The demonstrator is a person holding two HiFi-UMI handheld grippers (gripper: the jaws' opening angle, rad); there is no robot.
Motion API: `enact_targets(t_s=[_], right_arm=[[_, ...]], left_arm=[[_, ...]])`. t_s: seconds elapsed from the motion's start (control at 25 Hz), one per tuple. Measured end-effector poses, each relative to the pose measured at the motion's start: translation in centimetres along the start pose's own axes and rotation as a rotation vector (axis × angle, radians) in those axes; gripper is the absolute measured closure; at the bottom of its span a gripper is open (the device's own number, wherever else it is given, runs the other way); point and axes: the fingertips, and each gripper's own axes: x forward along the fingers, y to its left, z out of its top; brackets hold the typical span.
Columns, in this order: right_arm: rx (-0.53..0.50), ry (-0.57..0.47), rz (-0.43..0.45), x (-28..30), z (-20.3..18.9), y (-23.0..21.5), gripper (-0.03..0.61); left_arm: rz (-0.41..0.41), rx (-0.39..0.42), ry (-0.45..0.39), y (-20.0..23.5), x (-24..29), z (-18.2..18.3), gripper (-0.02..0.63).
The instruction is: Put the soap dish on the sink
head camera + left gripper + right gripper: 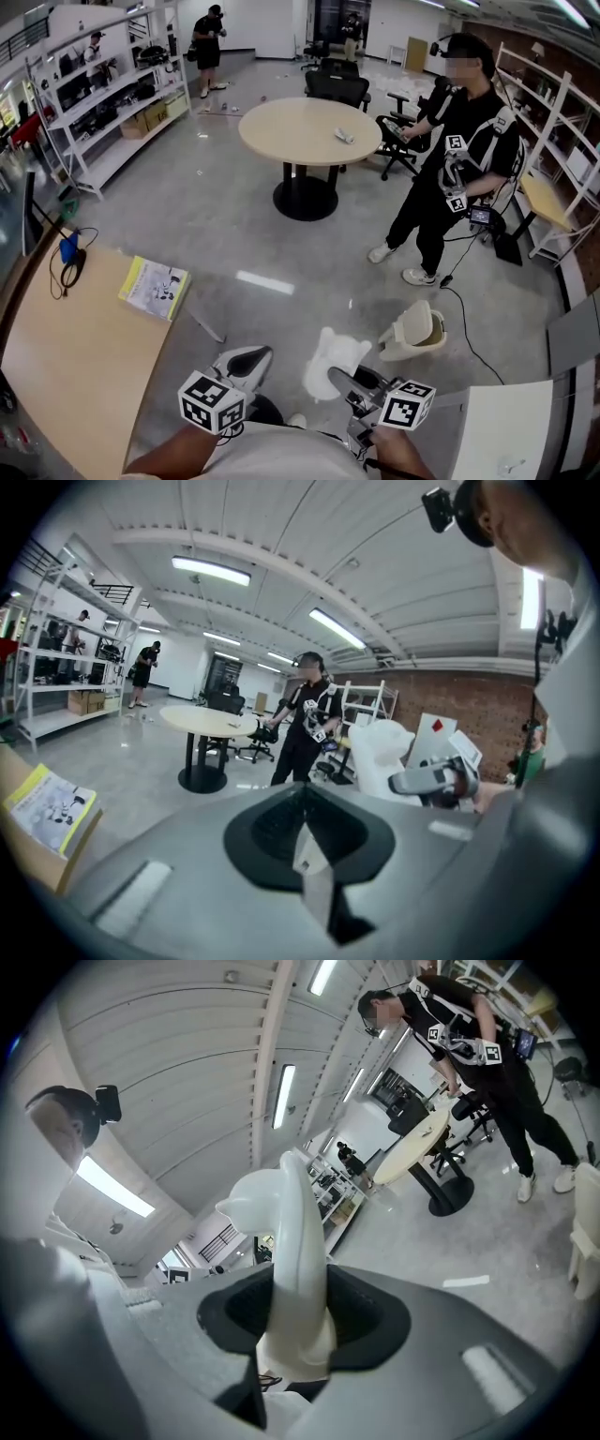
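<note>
The right gripper is clamped on the white soap dish, which is held edge-up between its jaws. In the head view the dish is seen at lower centre, above the floor. The left gripper is closed, with nothing held. A bin is seen to the right of the dish.

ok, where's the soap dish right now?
The soap dish is clamped in the right gripper, low centre of the head view. It is held over the floor, just left of the beige bin.
</note>
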Motion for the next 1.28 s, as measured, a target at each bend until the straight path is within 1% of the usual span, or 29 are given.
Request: enact_targets(t_s=[0.24, 0.48, 0.56, 0.64, 0.76, 0.84, 0.92, 1.0, 1.16, 1.28], right_arm=[[0.028, -0.012, -0.014, 0.4, 1.2, -2.6, 0.43], [0.02, -0.033, -0.038, 1.6, 3.8, -4.6, 0.43], [0.025, -0.042, -0.053, 2.2, 4.7, -5.2, 0.43], [0.026, -0.053, -0.067, 2.5, 5.9, -5.6, 0.43], [0.017, -0.062, -0.083, 3.6, 7.6, -6.3, 0.43], [0.009, -0.059, -0.088, 4.7, 8.9, -6.8, 0.43], [0.0, -0.049, -0.093, 5.9, 10.2, -7.2, 0.43], [-0.006, -0.044, -0.103, 7.2, 11.7, -7.9, 0.43], [0.0, -0.038, -0.109, 10.4, 14.4, -9.5, 0.43], [-0.014, -0.026, -0.105, 13.1, 16.2, -10.8, 0.43]], left_arm=[[-0.011, 0.005, 0.026, 0.8, 3.1, 0.7, 0.607], [-0.057, 0.02, 0.049, 2.1, 7.3, 1.9, 0.607], [-0.075, 0.013, 0.054, 2.8, 8.7, 2.7, 0.607], [-0.107, 0.006, 0.041, 3.0, 9.9, 4.1, 0.607], [-0.137, 0.038, 0.015, 3.9, 11.6, 6.3, 0.607], [-0.134, 0.053, 0.003, 5.3, 12.6, 7.6, 0.607], [-0.128, 0.045, -0.004, 7.0, 13.5, 8.6, 0.607], [-0.124, 0.036, -0.004, 8.7, 14.5, 9.2, 0.607], [-0.109, 0.043, -0.001, 12.6, 16.5, 10.4, 0.607], [-0.113, 0.044, -0.028, 15.6, 18.2, 12.0, 0.607]])
